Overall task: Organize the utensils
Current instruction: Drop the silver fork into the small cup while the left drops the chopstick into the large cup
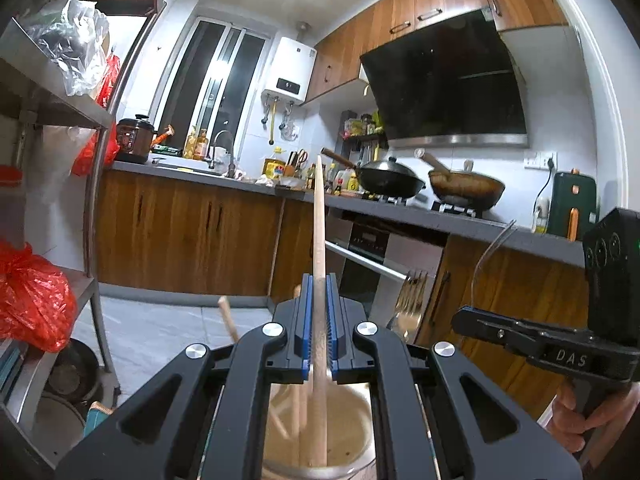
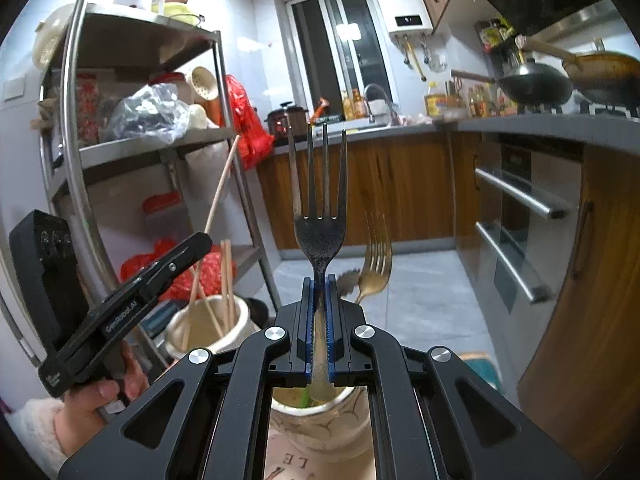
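Blue-padded left tongs (image 1: 319, 326) clamp a single pale wooden chopstick (image 1: 320, 248), which stands nearly upright between the pads, its thick end down inside a cream ceramic jar (image 1: 352, 432) directly below. Other chopsticks (image 1: 229, 322) lean in the same jar, their tops poking up to the left of the tongs.

From the right wrist camera, the right tongs (image 2: 319, 322) are closed on the neck of a dark steel fork (image 2: 320, 216), tines up, handle dipping into a second cream jar (image 2: 320, 432) with lettering on its side. A brass-coloured fork (image 2: 376, 264) stands just beside it to the right, slightly blurred. Off to the left, the jar of chopsticks (image 2: 206, 326) sits close by, with the left tool and the person's left hand (image 2: 108, 384) beside it.

In the left wrist view the right tool appears at the right edge with a thin fork (image 1: 494, 248) rising from its tip, and the brass-coloured fork (image 1: 410, 300) shows between the two tools.

Behind, a grey counter (image 1: 200, 174) runs along wooden cabinets, carrying a black wok (image 1: 390, 182), a brown wok (image 1: 466, 190) and a dark rice cooker (image 1: 134, 140). A steel shelf rack (image 2: 156, 140) holds red and clear plastic bags.
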`<state>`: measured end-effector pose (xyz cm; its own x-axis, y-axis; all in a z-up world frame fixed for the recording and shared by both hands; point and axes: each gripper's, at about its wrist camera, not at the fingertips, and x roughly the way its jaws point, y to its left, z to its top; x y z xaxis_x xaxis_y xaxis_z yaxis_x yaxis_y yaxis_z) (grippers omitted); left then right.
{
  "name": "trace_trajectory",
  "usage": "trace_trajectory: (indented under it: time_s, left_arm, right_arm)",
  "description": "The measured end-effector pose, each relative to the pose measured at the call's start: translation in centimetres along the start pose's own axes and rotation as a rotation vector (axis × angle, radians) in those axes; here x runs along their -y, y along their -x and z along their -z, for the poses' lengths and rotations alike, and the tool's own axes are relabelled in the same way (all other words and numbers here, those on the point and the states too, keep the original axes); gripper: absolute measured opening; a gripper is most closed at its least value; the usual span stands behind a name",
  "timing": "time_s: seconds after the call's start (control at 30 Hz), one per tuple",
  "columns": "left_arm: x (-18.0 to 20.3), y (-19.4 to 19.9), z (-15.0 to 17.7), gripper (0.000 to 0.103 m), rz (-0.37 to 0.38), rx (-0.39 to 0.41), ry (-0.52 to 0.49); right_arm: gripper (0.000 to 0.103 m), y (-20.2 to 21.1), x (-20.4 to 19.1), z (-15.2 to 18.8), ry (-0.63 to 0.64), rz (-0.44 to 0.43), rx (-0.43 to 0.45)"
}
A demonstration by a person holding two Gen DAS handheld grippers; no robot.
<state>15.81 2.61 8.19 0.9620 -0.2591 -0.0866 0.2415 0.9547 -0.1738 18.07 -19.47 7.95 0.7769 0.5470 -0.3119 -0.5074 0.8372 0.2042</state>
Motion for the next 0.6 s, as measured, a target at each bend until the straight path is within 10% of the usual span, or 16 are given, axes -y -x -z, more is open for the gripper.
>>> trace_trajectory:
  time_s: [0.6]
  left_arm:
    - [-0.3,1.7,3.0,0.009,-0.037,-0.131,-0.083]
  right_arm:
    - [0.006,-4.6,-1.0,2.8,0.044,0.038,-0.173]
